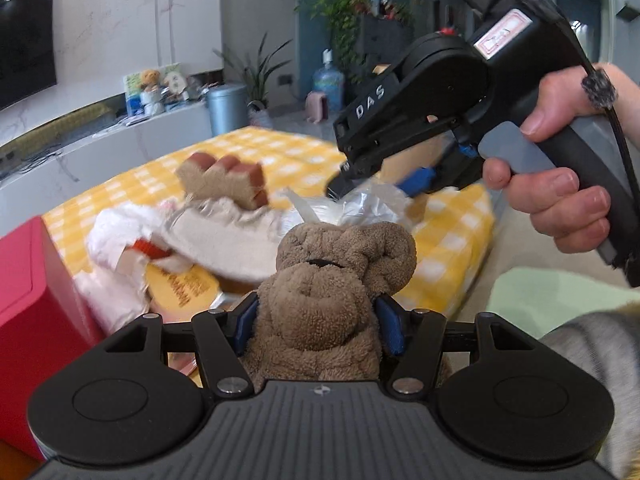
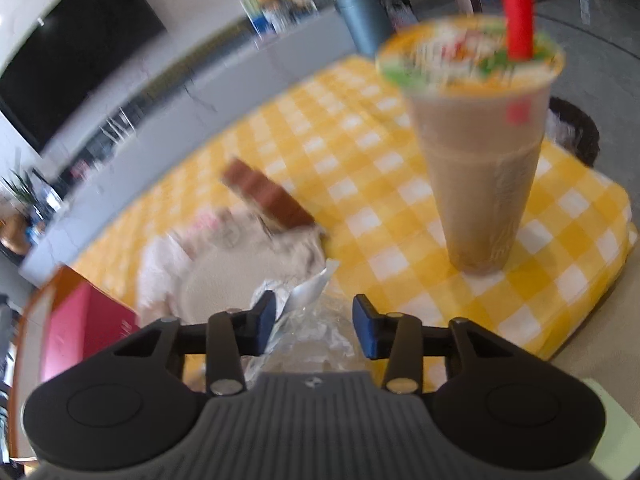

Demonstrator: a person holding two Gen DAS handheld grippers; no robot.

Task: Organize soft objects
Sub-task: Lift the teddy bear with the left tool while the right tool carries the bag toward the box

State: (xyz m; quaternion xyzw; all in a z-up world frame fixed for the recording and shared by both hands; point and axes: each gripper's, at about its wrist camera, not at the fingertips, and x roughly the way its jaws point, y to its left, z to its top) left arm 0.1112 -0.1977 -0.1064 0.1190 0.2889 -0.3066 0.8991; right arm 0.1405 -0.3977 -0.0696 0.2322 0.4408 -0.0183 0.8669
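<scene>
My left gripper [image 1: 318,326] is shut on a brown plush toy [image 1: 332,280], its blue pads pressing into the toy's sides. The toy hangs above the yellow checked cloth [image 1: 280,152]. A hand holds my right gripper [image 1: 376,184] at the upper right, tips down on a clear plastic bag [image 1: 360,208]. In the right wrist view that gripper [image 2: 314,322] has the crinkled bag [image 2: 316,336] filling the gap between its pads. Behind lie a brown block-shaped soft toy [image 1: 224,180], a white plush [image 1: 120,236] and a beige cushion [image 1: 232,240].
A tall milk-tea cup [image 2: 480,152] with a red straw stands on the checked cloth [image 2: 360,160] at the right. A red box [image 1: 36,300] sits at the left edge. The cloth ends at the right above a pale floor; a grey bin [image 1: 226,108] stands beyond.
</scene>
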